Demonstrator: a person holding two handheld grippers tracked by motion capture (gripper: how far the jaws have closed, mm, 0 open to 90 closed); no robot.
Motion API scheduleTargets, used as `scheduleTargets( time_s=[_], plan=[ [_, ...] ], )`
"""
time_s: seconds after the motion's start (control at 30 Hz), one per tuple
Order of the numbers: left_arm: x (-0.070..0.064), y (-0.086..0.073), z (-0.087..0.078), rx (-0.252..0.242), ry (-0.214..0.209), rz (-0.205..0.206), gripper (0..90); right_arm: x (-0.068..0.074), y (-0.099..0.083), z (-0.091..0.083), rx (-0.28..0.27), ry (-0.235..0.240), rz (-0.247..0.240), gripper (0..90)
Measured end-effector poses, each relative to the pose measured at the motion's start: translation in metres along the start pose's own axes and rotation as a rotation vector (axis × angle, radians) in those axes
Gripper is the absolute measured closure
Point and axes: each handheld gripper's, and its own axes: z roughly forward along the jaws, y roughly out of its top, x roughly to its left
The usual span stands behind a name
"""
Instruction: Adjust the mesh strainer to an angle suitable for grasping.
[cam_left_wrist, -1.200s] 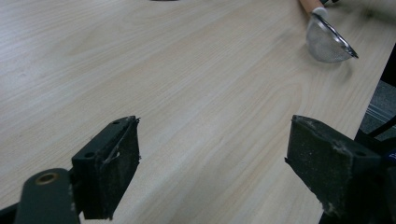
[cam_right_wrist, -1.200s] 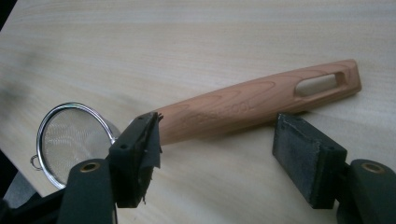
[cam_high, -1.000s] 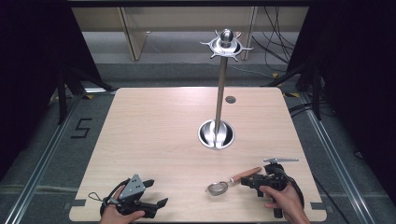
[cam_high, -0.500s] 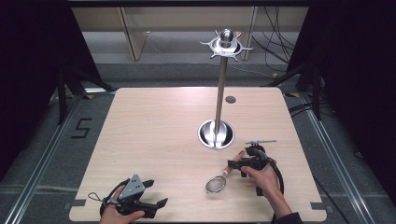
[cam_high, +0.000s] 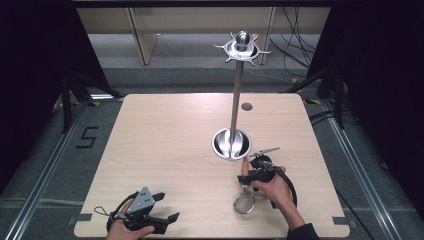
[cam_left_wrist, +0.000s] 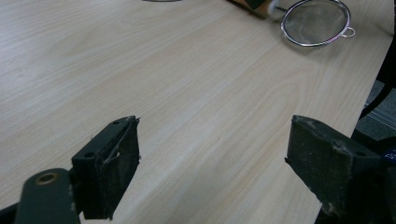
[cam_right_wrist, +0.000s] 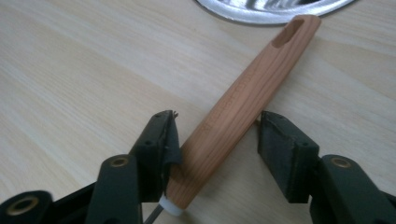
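Observation:
A small metal mesh strainer (cam_high: 244, 204) with a light wooden handle (cam_right_wrist: 247, 98) lies on the table near the front right. My right gripper (cam_high: 248, 176) straddles that handle low on the table. In the right gripper view the right gripper (cam_right_wrist: 217, 140) is open: its left jaw touches the handle and the right jaw stands a little apart. The handle's slotted end points at the stand's base (cam_right_wrist: 275, 9). My left gripper (cam_high: 167, 207) rests at the front left, open and holding nothing; in its own view the left gripper (cam_left_wrist: 212, 154) faces the strainer (cam_left_wrist: 316, 22) far off.
A tall metal stand (cam_high: 235, 95) rises from a bowl-shaped base (cam_high: 231, 144) right of centre, topped by a ring of hooks (cam_high: 242, 47). The wooden table (cam_high: 165, 135) has a dark round hole (cam_high: 246, 106) at the back. Cables trail past the right edge.
My right gripper moved left and away from the front edge, towards the stand's base. The strainer turned with it, so its handle now points at the base. The left gripper stayed put.

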Motion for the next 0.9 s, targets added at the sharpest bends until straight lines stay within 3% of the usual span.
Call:
scheduleTargets(
  time_s=[0.03,0.07,0.2,0.23,0.3,0.4,0.43,0.47,0.5,0.57,0.7,0.77,0.9],
  plan=[
    [0.000,0.000,0.000,-0.003,-0.003,0.000,16.5,-0.001,-0.001,-0.003,0.015,0.013,-0.001,50.9],
    [0.000,0.000,0.000,-0.005,-0.004,-0.002,16.5,-0.004,-0.001,-0.007,0.042,0.003,-0.034,54.1],
    [0.000,0.000,0.000,0.000,-0.002,0.001,16.5,-0.007,-0.003,-0.012,0.080,-0.022,-0.055,56.9],
    [0.001,0.000,0.000,0.000,-0.005,0.023,16.5,-0.009,-0.003,-0.014,0.086,-0.022,-0.077,57.3],
    [0.000,0.000,0.001,-0.009,-0.003,-0.005,16.5,-0.014,-0.005,-0.020,0.113,-0.041,-0.143,58.6],
    [0.002,0.000,0.001,0.005,-0.003,0.010,16.5,-0.015,-0.004,-0.024,0.133,-0.086,-0.152,57.5],
    [0.001,-0.001,0.001,0.005,0.000,-0.010,16.5,-0.017,-0.003,-0.026,0.140,-0.106,-0.144,56.9],
    [0.001,-0.001,0.001,-0.015,-0.005,0.008,16.5,-0.018,-0.001,-0.027,0.133,-0.106,-0.143,57.0],
    [0.002,0.000,0.000,-0.005,-0.009,0.022,16.5,-0.018,-0.001,-0.027,0.133,-0.106,-0.143,57.0],
    [0.000,-0.001,0.000,-0.006,-0.005,-0.005,16.5,-0.018,0.002,-0.026,0.139,-0.090,-0.150,56.9],
    [0.000,-0.001,0.002,-0.014,-0.008,-0.003,16.5,-0.019,0.006,-0.019,0.164,-0.087,-0.154,57.2],
    [0.001,0.000,0.001,-0.004,-0.010,0.011,16.4,-0.017,0.009,-0.014,0.193,-0.108,-0.167,59.6],
    [0.000,0.000,0.000,-0.008,-0.012,-0.002,16.5,-0.016,0.013,-0.009,0.221,-0.135,-0.199,62.1]
  ],
)
